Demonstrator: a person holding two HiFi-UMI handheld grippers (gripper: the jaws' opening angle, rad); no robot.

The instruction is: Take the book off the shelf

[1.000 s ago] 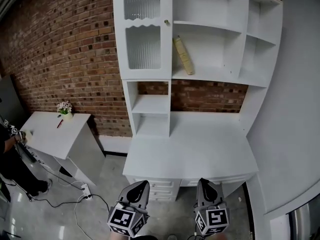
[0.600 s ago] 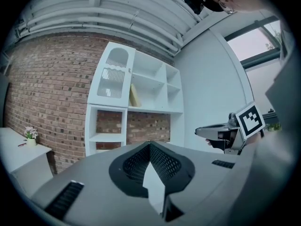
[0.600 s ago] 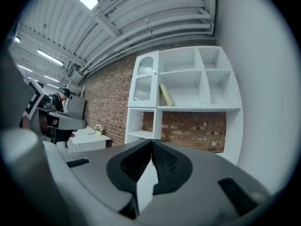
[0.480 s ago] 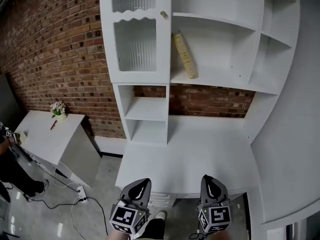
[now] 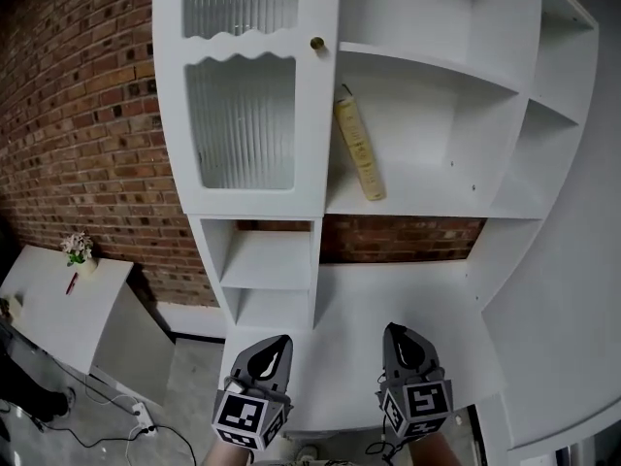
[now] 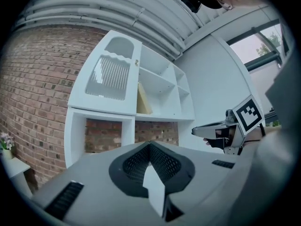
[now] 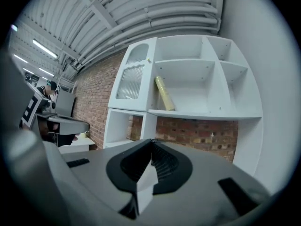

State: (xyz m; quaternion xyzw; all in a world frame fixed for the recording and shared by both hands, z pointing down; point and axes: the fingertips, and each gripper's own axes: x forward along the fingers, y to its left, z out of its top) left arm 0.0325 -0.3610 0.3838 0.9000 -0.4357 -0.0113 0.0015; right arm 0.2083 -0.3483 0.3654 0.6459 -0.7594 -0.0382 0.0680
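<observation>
A tan book point(image 5: 358, 149) leans tilted against the left wall of an open shelf compartment, next to the glass-door cabinet point(image 5: 242, 115). It also shows as the book point(image 6: 142, 100) in the left gripper view and the book point(image 7: 164, 93) in the right gripper view. My left gripper point(image 5: 275, 344) and right gripper point(image 5: 399, 334) hover side by side over the front of the white desk point(image 5: 388, 294), well short of the book and below it. Both point level toward the shelf unit, jaws shut, nothing in them. The left gripper point(image 6: 150, 144) and right gripper point(image 7: 151, 140) aim at the lower cubbies.
A brass knob point(image 5: 316, 43) sits on the cabinet door. Open cubbies point(image 5: 267, 260) stand under the cabinet, with brick wall point(image 5: 87, 134) behind. A small white side table point(image 5: 49, 304) with a flower pot point(image 5: 78, 250) stands at the left; cables lie on the floor.
Both grippers have travelled forward together from in front of the desk to above its front edge. The shelf unit and book have grown larger in view. The jaws stayed shut.
</observation>
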